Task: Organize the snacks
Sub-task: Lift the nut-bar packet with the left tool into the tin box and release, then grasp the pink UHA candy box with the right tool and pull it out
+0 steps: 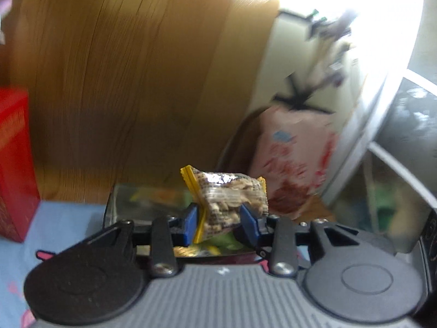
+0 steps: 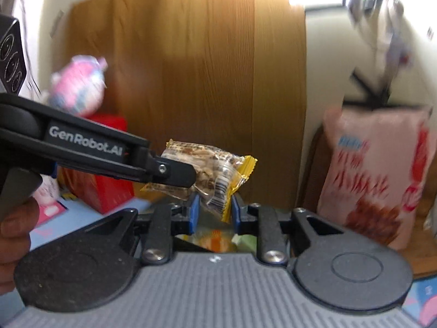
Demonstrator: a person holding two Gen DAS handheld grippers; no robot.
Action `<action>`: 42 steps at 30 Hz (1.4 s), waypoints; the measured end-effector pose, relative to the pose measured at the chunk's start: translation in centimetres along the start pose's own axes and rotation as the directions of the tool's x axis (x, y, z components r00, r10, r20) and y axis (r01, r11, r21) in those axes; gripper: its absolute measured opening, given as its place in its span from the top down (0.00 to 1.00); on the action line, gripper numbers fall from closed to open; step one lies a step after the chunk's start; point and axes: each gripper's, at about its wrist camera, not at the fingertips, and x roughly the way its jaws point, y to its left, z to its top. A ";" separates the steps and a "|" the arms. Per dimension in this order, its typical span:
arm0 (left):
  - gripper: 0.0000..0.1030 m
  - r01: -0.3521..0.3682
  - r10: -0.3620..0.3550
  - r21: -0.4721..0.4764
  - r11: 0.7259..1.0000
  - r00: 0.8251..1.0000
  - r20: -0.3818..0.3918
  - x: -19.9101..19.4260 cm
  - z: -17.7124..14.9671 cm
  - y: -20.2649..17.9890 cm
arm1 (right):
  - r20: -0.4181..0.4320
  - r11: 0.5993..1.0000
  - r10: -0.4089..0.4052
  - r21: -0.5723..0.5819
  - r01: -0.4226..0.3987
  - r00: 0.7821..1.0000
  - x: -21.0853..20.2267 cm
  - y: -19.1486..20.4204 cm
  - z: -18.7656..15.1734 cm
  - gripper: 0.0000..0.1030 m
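Observation:
A small clear snack packet with yellow crimped ends point(image 1: 228, 194) sits between the blue pads of my left gripper point(image 1: 220, 222), which is shut on it. In the right wrist view the same packet point(image 2: 215, 169) is held up by the left gripper's black arm point(image 2: 109, 153), and its lower end hangs between the blue pads of my right gripper point(image 2: 214, 213). Whether the right pads press the packet I cannot tell. A clear container with more wrapped snacks point(image 2: 218, 240) lies just under both grippers.
A large pink snack bag point(image 2: 374, 175) stands at the right against a cream wall. A red box point(image 1: 13, 164) stands at the left on a light blue cloth point(image 1: 65, 218). A wooden panel point(image 2: 191, 68) rises behind. A pink plush toy point(image 2: 79, 87) sits above the red box.

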 end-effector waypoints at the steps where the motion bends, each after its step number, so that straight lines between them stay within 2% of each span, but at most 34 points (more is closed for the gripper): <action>1: 0.67 -0.005 0.005 -0.017 1.000 1.000 -0.019 1.3 -0.1 0.8 | -0.022 1.000 0.001 0.003 -0.001 1.000 1.2 -0.1 -0.4 0.73; 4: 0.65 -0.027 0.025 -0.039 0.999 0.998 -0.052 4.0 -0.7 2.7 | -0.079 1.000 0.005 0.004 -0.005 0.997 4.1 -0.4 -1.8 0.71; 5: 0.62 -0.041 0.038 -0.043 0.998 0.998 -0.056 4.4 -1.0 3.1 | -0.091 1.000 0.005 0.002 -0.005 0.996 4.8 -0.4 -2.1 0.70; 8: 0.59 -0.061 0.058 -0.050 0.997 0.997 -0.058 4.5 -1.5 4.2 | -0.086 1.000 0.013 0.009 -0.013 0.996 5.0 -0.9 -2.6 0.66; 13: 0.59 -0.032 0.032 -0.127 0.991 0.999 -0.007 0.3 -2.5 5.9 | 0.002 0.984 0.039 0.172 -0.039 0.999 0.3 -4.1 -2.8 0.66; 15: 0.59 -0.026 0.026 -0.128 0.991 1.000 -0.001 -1.1 -3.4 5.9 | -0.005 0.964 0.068 0.257 -0.065 0.998 -1.2 -5.6 -3.8 0.66; 17: 0.59 -0.011 0.008 -0.126 0.992 1.000 -0.025 -1.3 -4.6 5.3 | -0.055 0.945 0.090 0.321 -0.067 0.994 -1.8 -6.5 -5.5 0.65; 19: 0.59 -0.014 0.006 -0.106 0.994 0.997 -0.080 -0.3 -5.6 4.5 | -0.125 0.926 0.103 0.375 -0.049 0.987 -1.7 -7.1 -7.5 0.65; 21: 0.59 -0.047 0.038 -0.074 0.996 0.992 -0.118 1.1 -6.3 3.6 | -0.168 0.910 0.100 0.414 -0.022 0.981 -1.4 -7.4 -8.9 0.64; 24: 0.59 -0.100 0.093 -0.040 0.994 0.983 -0.158 3.2 -7.0 3.1 | -0.186 0.891 0.132 0.454 -0.034 0.974 -0.9 -7.1 -9.6 0.64; 27: 0.58 -0.142 0.137 -0.011 0.990 0.974 -0.180 4.7 -7.5 2.7 | -0.196 0.901 0.123 0.434 -0.026 0.973 -0.3 -6.6 -9.5 0.61; 31: 0.59 -0.160 0.154 -0.007 0.987 0.963 -0.219 6.7 -7.9 2.2 | -0.212 0.899 0.131 0.437 -0.026 0.968 1.4 -6.2 -9.6 0.60; 33: 0.58 -0.185 0.184 0.016 0.983 0.959 -0.214 7.2 -8.0 1.5 | -0.214 0.903 0.129 0.429 -0.025 0.968 1.5 -6.1 -9.7 0.60; 37: 0.58 -0.134 0.132 0.007 0.991 0.963 -0.235 7.3 -8.2 0.2 | -0.220 0.900 0.093 0.435 0.012 0.971 0.5 -6.9 -9.9 0.60; 42: 0.58 -0.063 0.070 0.039 0.997 0.967 -0.244 7.6 -9.9 -3.6 | -0.213 0.888 0.035 0.456 0.067 0.976 -3.0 -9.0 -11.3 0.60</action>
